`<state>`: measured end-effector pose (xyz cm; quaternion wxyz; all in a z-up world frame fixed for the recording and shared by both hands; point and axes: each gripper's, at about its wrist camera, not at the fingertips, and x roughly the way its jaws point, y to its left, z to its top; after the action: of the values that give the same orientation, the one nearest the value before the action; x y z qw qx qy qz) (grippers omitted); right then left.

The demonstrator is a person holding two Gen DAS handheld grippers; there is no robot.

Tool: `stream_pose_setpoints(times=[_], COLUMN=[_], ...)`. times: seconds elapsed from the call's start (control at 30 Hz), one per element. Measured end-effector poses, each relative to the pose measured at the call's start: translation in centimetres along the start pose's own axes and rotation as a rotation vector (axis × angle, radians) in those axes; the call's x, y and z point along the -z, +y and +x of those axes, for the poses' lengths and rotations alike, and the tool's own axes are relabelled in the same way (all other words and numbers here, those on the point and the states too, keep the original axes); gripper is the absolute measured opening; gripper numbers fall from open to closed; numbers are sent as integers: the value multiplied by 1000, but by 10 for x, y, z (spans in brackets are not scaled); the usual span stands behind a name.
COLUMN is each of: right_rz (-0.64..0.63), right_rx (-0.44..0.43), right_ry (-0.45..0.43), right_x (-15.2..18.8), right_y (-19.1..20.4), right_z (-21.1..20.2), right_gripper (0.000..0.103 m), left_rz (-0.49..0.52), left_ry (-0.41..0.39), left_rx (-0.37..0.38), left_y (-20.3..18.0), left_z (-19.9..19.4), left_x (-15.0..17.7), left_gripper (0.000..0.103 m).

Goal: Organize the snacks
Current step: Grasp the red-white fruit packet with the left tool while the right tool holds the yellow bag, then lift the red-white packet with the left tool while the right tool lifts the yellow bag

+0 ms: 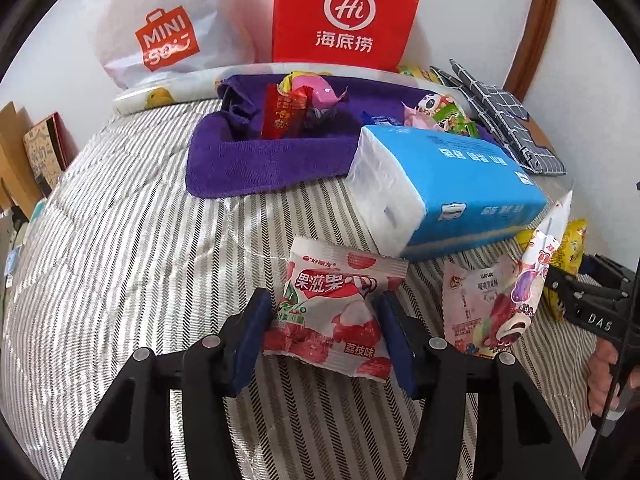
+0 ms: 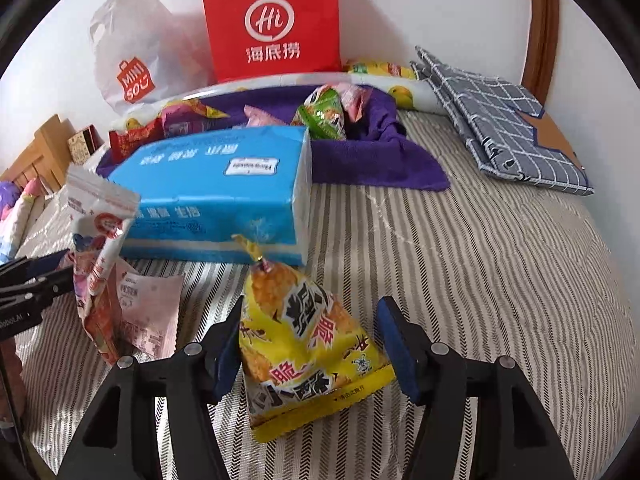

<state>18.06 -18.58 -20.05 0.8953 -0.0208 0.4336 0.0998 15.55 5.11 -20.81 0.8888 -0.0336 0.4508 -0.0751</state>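
My left gripper (image 1: 320,320) is shut on a red-and-white lychee snack packet (image 1: 336,304), its blue pads pinching the packet's sides. In the right wrist view that packet (image 2: 100,240) stands upright at the far left, off the striped bedspread (image 2: 460,280). My right gripper (image 2: 312,336) is open around a yellow snack packet (image 2: 304,344) that stands on the bedspread. The left pad lies against it and the right pad stands a little apart. A pink snack packet (image 1: 476,308) lies between the two grippers. Several snacks (image 1: 296,108) sit on a purple towel (image 1: 260,160) further back.
A blue tissue pack (image 2: 208,200) lies just beyond both grippers, in front of the towel. A red paper bag (image 2: 272,24) and a white plastic bag (image 2: 132,52) lean on the wall. A folded checked cloth (image 2: 500,128) lies at the back right. A hand (image 1: 604,360) grips the right tool.
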Motion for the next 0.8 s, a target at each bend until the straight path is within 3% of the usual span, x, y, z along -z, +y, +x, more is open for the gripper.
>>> stream_pose_setpoints(times=[0.2,0.53,0.8], right_rz=[12,-22,3], right_rx=[-13,19,-14], right_ry=[-2,-2,17], right_x=[2,2,1], right_y=[-2,3,-2], right_z=[0,-1,0], right_gripper=[60,59,60], left_rz=[-43,-17,-20], left_ry=[-7,4,9], left_rx=[29,-17,-30], left_y=[5,-2,-4], left_z=[1,3,3], left_x=[-1,-2,-2], left_gripper=[57,57,58])
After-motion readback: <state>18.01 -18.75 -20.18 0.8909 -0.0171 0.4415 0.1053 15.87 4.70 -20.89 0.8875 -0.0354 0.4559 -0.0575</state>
